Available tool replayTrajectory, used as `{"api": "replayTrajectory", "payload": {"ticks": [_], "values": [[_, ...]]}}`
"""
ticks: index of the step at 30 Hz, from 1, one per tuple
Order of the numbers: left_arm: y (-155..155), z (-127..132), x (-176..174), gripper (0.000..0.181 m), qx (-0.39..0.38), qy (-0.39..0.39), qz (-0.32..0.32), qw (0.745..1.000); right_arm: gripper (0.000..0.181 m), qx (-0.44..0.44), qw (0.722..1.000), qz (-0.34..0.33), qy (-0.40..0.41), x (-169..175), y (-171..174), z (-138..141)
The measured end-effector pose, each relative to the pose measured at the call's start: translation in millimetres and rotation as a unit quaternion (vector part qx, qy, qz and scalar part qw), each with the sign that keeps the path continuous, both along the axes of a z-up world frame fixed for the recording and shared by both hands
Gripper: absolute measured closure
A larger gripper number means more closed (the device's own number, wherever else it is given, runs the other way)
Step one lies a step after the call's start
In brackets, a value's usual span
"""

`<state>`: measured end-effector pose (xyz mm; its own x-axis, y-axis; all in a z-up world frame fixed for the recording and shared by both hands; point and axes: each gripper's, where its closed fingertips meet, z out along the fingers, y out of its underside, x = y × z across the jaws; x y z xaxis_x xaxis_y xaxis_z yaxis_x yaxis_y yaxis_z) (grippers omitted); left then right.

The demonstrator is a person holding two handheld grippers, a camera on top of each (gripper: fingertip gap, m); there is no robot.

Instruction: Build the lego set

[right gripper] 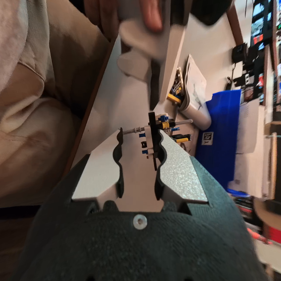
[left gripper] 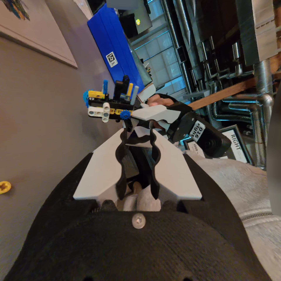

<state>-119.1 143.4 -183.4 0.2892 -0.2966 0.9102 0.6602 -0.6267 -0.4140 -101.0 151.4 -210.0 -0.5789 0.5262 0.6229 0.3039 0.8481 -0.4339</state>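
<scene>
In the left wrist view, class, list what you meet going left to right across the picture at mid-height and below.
Yellow round piece → lego assembly → right tool → framed signs.

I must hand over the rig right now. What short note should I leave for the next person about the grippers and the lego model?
Right gripper: shut on the half-built lego model.
Left gripper: fingers apart, tips just under the model beside a black hanging piece; nothing clearly held.
Loose: one yellow round piece on the table; blue bin behind.
Done: frame with blue gears fitted. Left: the remaining pieces; the next one cannot be told.
</scene>
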Motion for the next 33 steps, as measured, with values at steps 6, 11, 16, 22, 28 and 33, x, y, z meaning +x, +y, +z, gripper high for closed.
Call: {"api": "replayTrajectory", "payload": {"ticks": [6,11,16,22,28,33], "values": [[4.0,2.2,-17.7,0.114,0.107,0.22,0.062,0.968,0.136,-0.107,0.994,-0.011,-0.002,0.6,-3.4,9.8],[5.8,-1.2,-8.4,0.105,0.227,0.439,0.048,0.868,0.137,-0.181,0.983,-0.012,-0.023,2.3,-8.3,10.3],[7.6,-6.6,6.6,0.106,0.289,0.506,0.001,0.813,0.137,-0.249,0.968,-0.012,-0.04,4.2,-11.0,10.4],[13.8,-20.5,10.4,0.114,0.272,0.521,-0.051,0.807,0.137,-0.317,0.947,-0.008,-0.053,6.5,-11.8,16.2],[20.7,-25.4,10.2,0.127,0.257,0.53,-0.057,0.806,0.137,-0.375,0.924,0.0,-0.069,6.7,-13.7,18.5],[23.3,-21.3,7.6,0.143,0.253,0.511,-0.047,0.82,0.137,-0.404,0.911,-0.004,-0.085,5.3,-12.2,15.7]]}}
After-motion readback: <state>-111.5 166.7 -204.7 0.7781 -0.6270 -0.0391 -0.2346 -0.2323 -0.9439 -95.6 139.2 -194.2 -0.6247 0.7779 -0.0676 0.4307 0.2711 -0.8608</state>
